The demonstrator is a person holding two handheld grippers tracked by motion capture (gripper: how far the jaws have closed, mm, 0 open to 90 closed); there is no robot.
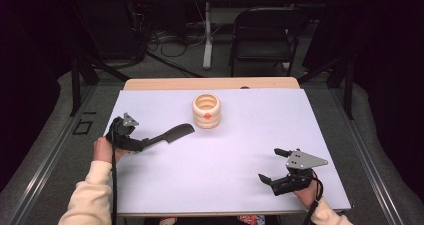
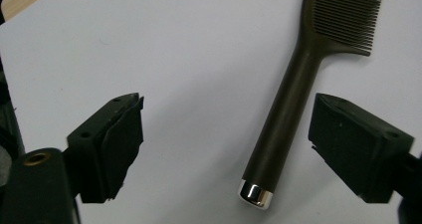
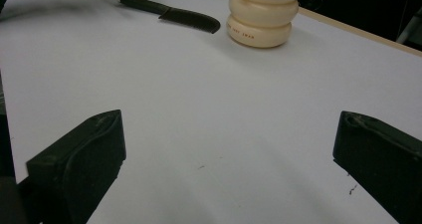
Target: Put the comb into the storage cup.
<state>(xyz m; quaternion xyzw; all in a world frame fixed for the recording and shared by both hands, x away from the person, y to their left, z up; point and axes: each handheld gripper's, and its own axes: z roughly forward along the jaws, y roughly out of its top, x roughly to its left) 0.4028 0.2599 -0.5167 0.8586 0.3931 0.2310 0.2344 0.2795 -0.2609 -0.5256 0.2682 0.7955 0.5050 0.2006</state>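
Left gripper [image 2: 226, 139] agape beside comb [image 2: 293, 99]; silver handle cap [image 2: 255, 194] close-up.

I take the white table top [image 1: 225, 150] as my landmark. At its far edge I see a strip of light wood [image 1: 210, 83]. Behind this strip, on the grey floor [image 1: 170, 65], stands a black folding chair [image 1: 265, 35], and to the left of the chair is a white post [image 1: 207, 35] of another table. Black cables [image 1: 165, 42] lie on the floor left of this post. Black stand legs [image 1: 82, 70] rise beside the left far corner of the table top.
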